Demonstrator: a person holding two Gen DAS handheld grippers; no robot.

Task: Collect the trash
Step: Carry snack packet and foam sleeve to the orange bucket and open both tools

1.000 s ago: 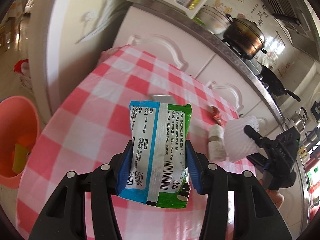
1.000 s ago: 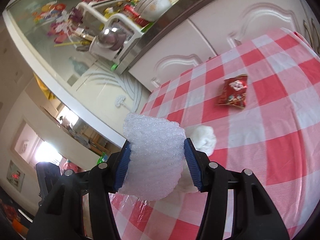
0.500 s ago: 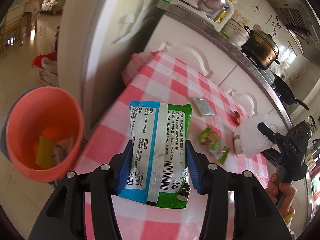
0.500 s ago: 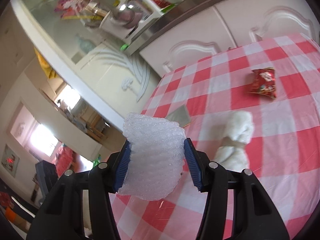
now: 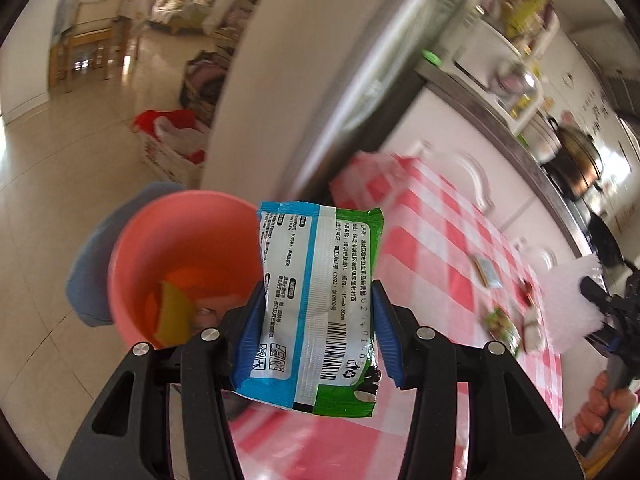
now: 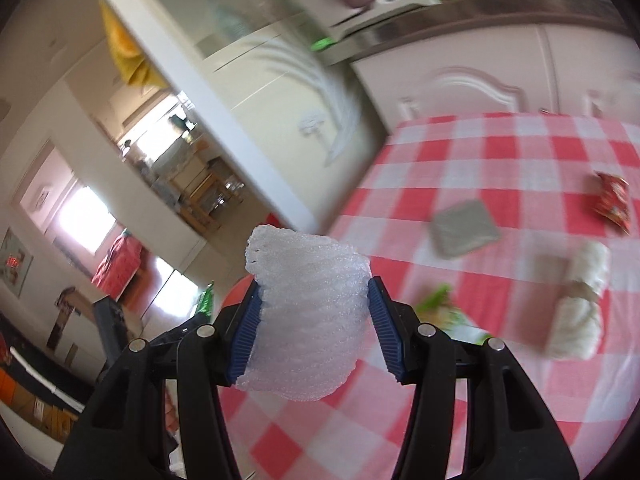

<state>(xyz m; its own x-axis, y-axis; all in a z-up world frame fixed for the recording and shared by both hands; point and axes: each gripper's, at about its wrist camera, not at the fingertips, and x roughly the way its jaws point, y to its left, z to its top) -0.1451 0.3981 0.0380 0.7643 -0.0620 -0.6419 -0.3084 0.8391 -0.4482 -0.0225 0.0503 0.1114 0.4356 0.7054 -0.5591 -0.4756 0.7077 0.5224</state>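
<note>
Both grippers loaded, bucket in sight

My left gripper [image 5: 318, 330] is clamped on a blue-green wipes packet [image 5: 316, 304] with a barcode and "(2022)" on its back, mid-frame beside the pink bucket [image 5: 132, 256] at the table [image 5: 432, 236] edge; the right gripper [image 6: 312, 320] squeezes white foam netting [image 6: 306, 316], open floor left of it.

Kitchen opening onto a bright living area. Beige tiled floor [image 5: 60, 168], glossy. White cabinets [image 6: 480, 80] with arched panel doors under a dark steel counter [image 5: 520, 136]. Dish rack [image 5: 496, 68] and pot [image 5: 576, 164] on the counter. Wooden chair [image 5: 86, 52] far back. Tabletop in red-white check cloth [image 6: 500, 168]. Daylight through a window [image 6: 80, 216].
</note>
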